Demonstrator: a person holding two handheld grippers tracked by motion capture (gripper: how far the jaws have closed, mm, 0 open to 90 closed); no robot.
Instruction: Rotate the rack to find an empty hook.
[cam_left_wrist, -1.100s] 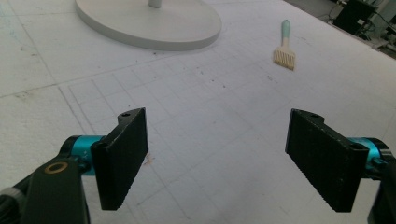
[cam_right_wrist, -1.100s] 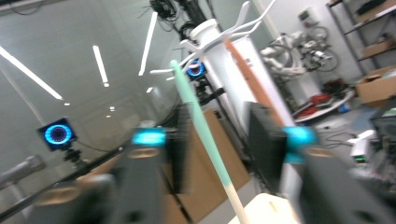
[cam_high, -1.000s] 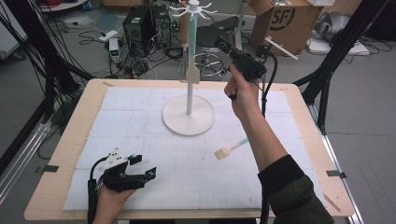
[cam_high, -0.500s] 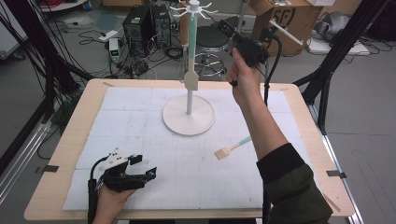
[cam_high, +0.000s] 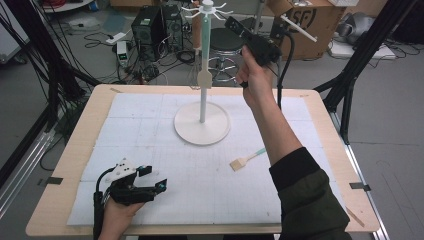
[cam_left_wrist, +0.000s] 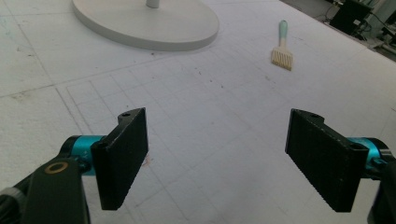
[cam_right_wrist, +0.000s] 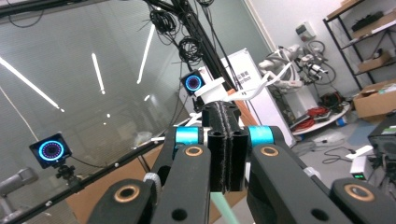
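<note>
Now | right hand-held gripper (cam_right_wrist: 227, 154) clamped on green handle (cam_right_wrist: 223, 207) | left hand-held gripper (cam_left_wrist: 224, 163) apart

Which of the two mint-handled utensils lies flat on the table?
The brush with pale bristles, lying right of the stand. The other, a spatula, hangs upright from that stand.

High view: fixed above my side, facing forward and down over the whole table (cam_high: 75, 150), from afar. Left gripper view: low and close over the mat, facing the stand base (cam_left_wrist: 149, 23) and brush (cam_left_wrist: 282, 52), both shared with the high view. Right gripper view: raised, tilted upward toward the stand's top (cam_right_wrist: 217, 91).
</note>
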